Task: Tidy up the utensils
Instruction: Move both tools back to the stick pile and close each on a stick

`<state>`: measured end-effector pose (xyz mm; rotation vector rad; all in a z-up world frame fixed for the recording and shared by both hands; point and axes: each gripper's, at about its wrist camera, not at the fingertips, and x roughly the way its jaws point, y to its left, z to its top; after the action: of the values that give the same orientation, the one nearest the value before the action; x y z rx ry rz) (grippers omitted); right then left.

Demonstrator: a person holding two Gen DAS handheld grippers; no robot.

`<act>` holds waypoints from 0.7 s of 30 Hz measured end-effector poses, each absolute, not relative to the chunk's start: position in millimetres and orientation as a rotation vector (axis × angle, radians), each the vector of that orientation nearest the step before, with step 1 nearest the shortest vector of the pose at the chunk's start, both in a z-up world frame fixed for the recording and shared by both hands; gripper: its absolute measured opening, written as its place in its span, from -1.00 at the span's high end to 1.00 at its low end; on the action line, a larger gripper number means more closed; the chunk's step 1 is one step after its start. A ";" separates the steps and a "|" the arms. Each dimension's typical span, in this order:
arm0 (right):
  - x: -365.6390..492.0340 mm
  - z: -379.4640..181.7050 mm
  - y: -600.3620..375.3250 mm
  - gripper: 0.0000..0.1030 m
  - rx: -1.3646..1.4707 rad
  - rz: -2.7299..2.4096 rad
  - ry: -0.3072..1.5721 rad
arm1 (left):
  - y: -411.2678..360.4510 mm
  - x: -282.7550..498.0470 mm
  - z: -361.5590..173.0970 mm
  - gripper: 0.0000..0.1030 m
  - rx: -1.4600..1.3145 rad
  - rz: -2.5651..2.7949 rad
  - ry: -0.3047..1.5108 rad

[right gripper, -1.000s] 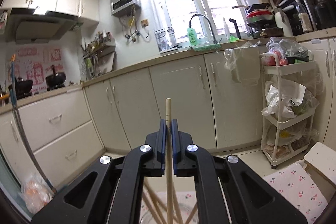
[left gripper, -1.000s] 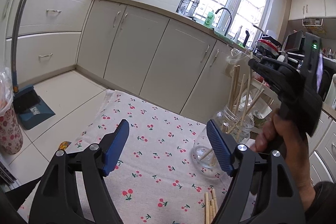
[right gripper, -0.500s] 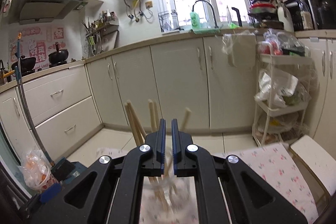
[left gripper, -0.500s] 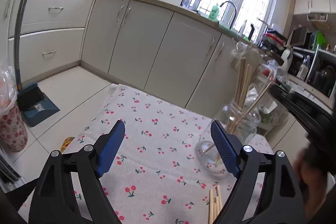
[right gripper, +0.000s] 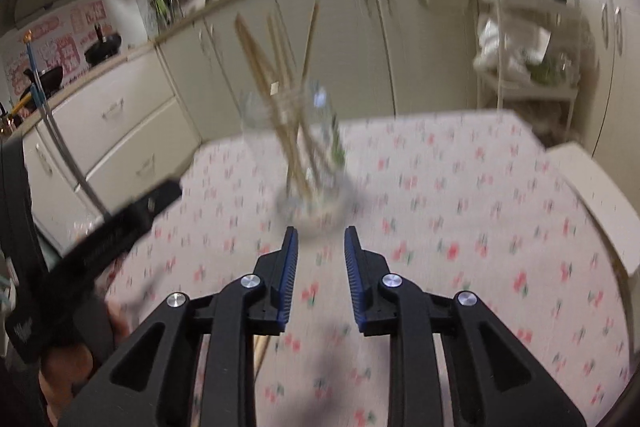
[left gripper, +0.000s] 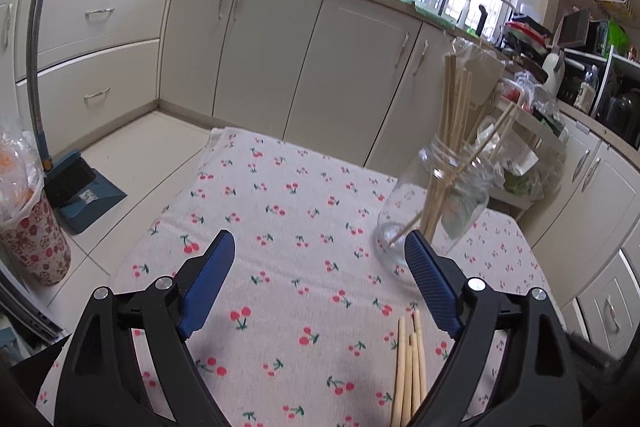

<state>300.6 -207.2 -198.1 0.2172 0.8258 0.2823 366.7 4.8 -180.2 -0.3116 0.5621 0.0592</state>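
Observation:
A clear glass jar [left gripper: 436, 211] stands on the cherry-print tablecloth [left gripper: 304, 211] with several wooden chopsticks [left gripper: 454, 123] upright in it. More loose chopsticks [left gripper: 408, 367] lie flat on the cloth near the front. My left gripper [left gripper: 320, 247] hangs above the cloth to the left of the jar, its jaws opening wider, with nothing between them. My right gripper [right gripper: 320, 239] sits just in front of the blurred jar [right gripper: 308, 163], its jaws opening and nothing held. A chopstick end [right gripper: 262, 347] shows beneath the right gripper's left finger.
Cream kitchen cabinets [left gripper: 260, 51] run behind the table. A blue dustpan [left gripper: 80, 187] and a lined bin [left gripper: 28, 211] stand on the floor at left. A white cart with bags [right gripper: 528, 47] stands at right. A hand holding the other gripper [right gripper: 88, 247] shows at left in the right wrist view.
My right gripper let go of the chopstick it held upright, dropped back and tilted down, and its jaws parted. My left gripper opened a little wider and tipped downward.

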 end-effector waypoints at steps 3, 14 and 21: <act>292.8 -205.2 -197.7 0.51 0.184 0.313 0.887 | 8.0 364.2 -182.0 -0.62 -0.306 0.059 0.598; 289.8 -225.7 -162.7 0.51 0.044 0.349 1.012 | 31.3 354.1 -192.6 -0.63 -0.332 0.092 0.696; 294.2 -224.7 -175.7 0.48 0.017 0.315 1.034 | 15.0 352.1 -194.1 -0.64 -0.271 0.023 0.748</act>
<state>294.2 -175.7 -224.7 0.0165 1.0339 0.3154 352.1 15.0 -194.1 -0.2713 0.7480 0.0225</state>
